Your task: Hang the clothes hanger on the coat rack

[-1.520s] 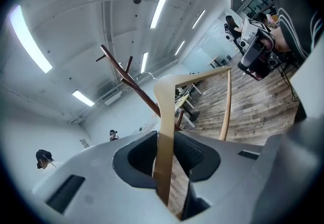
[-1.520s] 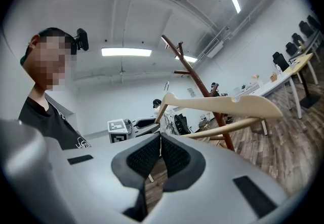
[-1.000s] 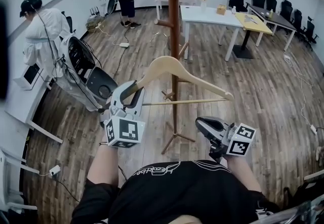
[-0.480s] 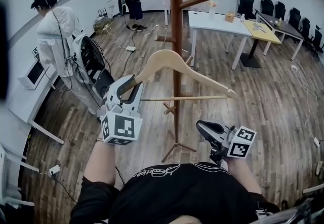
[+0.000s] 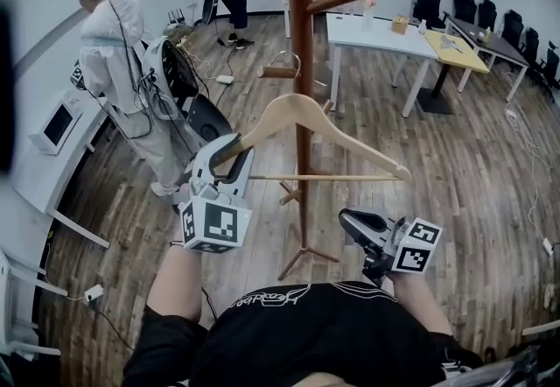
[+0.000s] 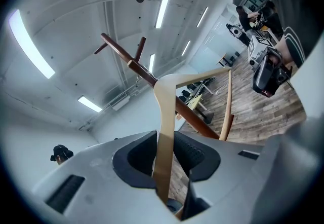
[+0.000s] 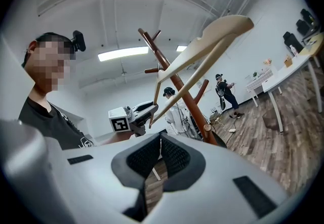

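Left gripper is clamped on the left end of a wooden clothes hanger, held roughly level in front of the coat rack. The hanger's crossbar crosses the brown post. Its thin wire hook rises close to a short peg on the post's left side; contact cannot be confirmed. Right gripper sits lower, near the wearer's torso, well apart from the hanger. On the wood floor behind: a person in white at left, a white table at right.
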`<action>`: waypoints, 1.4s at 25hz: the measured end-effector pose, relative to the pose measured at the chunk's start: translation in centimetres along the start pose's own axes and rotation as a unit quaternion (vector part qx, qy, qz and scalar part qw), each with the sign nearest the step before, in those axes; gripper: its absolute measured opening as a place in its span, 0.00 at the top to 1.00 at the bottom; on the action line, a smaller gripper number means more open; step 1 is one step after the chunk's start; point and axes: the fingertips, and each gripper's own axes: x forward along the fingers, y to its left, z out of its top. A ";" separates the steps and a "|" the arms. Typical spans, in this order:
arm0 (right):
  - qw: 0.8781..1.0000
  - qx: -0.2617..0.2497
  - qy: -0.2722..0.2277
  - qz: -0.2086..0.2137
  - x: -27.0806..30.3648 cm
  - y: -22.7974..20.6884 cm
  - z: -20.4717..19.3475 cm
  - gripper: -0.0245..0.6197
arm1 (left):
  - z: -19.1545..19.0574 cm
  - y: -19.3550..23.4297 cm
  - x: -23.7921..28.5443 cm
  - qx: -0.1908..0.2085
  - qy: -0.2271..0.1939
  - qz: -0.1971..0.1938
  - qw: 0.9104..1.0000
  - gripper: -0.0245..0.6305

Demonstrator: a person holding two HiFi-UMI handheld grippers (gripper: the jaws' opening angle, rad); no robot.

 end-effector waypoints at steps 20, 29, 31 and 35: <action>1.000 0.018 0.010 -0.018 0.2 -1.9 -1.2 0.90 | -3.5 -1.5 2.2 -0.036 -0.009 -0.020 0.999 0.80; 0.999 0.018 0.005 -0.030 -0.4 -1.0 -1.1 0.90 | -4.1 -0.4 2.2 -0.093 -0.020 -0.009 0.995 0.61; 0.999 0.018 0.004 -0.032 -0.5 -0.7 -1.2 0.90 | -3.9 -0.4 1.7 -0.100 -0.023 -0.014 0.995 0.60; 0.999 0.018 0.003 -0.033 -0.5 0.5 -1.4 0.90 | -3.6 -1.8 0.2 -0.130 -0.025 -0.044 0.990 0.60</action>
